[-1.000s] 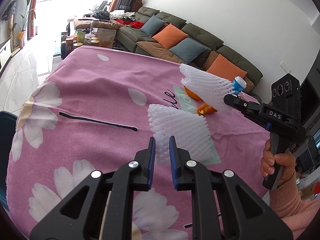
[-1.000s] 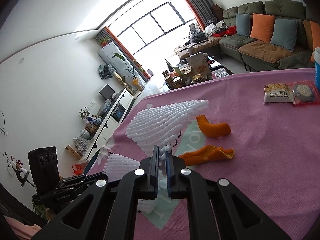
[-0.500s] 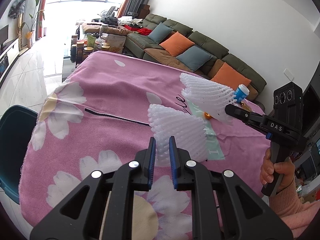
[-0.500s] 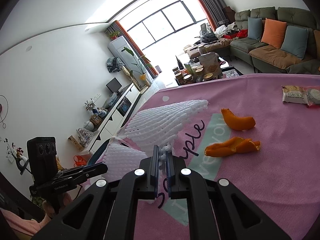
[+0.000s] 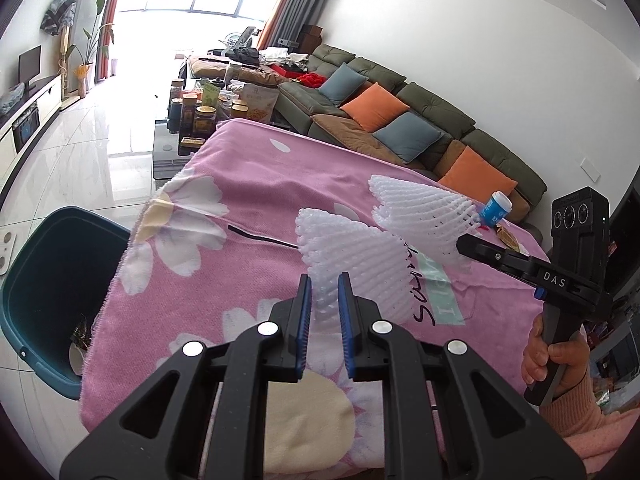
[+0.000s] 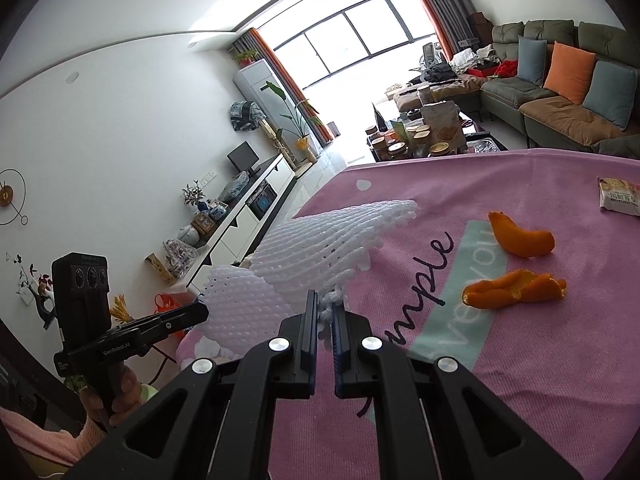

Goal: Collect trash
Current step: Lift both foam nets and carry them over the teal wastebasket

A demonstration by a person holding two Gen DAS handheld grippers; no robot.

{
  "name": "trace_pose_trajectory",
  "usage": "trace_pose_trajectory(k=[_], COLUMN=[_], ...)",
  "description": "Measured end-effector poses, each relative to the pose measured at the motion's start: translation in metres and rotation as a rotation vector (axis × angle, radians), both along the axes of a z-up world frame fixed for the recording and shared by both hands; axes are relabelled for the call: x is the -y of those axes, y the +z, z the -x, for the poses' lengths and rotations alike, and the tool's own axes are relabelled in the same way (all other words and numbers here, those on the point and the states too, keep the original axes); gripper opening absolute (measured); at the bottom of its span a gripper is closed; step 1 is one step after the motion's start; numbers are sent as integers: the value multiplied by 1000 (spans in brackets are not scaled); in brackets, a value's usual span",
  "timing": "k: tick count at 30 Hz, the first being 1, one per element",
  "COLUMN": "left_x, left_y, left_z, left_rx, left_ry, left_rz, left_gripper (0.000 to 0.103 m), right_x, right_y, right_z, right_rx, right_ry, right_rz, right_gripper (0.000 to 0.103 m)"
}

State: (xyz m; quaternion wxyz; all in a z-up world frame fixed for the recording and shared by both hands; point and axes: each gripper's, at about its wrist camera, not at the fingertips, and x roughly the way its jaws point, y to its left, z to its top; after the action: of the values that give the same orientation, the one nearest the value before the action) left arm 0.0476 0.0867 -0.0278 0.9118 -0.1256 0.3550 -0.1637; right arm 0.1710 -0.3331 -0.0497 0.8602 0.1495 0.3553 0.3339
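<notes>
My left gripper (image 5: 323,288) is shut on a white foam fruit net (image 5: 360,256) and holds it above the pink flowered cloth (image 5: 224,272). My right gripper (image 6: 325,308) is shut on a second white foam net (image 6: 328,240), also lifted off the cloth. The right gripper shows in the left wrist view (image 5: 464,242), the left one in the right wrist view (image 6: 200,312). Two orange peels (image 6: 520,236) (image 6: 516,290) and a snack wrapper (image 6: 618,196) lie on the cloth. A dark teal bin (image 5: 44,284) stands on the floor at the table's left edge.
A blue-and-white cup (image 5: 496,208) stands at the table's far right. A green sofa (image 5: 400,120) with orange and blue cushions runs behind. A low table with jars (image 5: 200,112) and a white TV cabinet (image 6: 248,216) stand on the tiled floor.
Both grippers have carried their foam nets back and to the left, toward the table edge. The teal bin has come fully into the left wrist view.
</notes>
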Motion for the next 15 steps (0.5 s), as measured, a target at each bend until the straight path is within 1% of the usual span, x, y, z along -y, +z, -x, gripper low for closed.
trace_pose_trajectory(k=[15], left_x=[-50], left_y=[10], left_z=[24], left_rx=[16], left_ry=[133], left_rz=[5], left_gripper=[14], right_x=[-56], right_y=[6], right_z=[-8], right_rx=[9], right_ry=[118], right_rz=[12], right_gripper=[6])
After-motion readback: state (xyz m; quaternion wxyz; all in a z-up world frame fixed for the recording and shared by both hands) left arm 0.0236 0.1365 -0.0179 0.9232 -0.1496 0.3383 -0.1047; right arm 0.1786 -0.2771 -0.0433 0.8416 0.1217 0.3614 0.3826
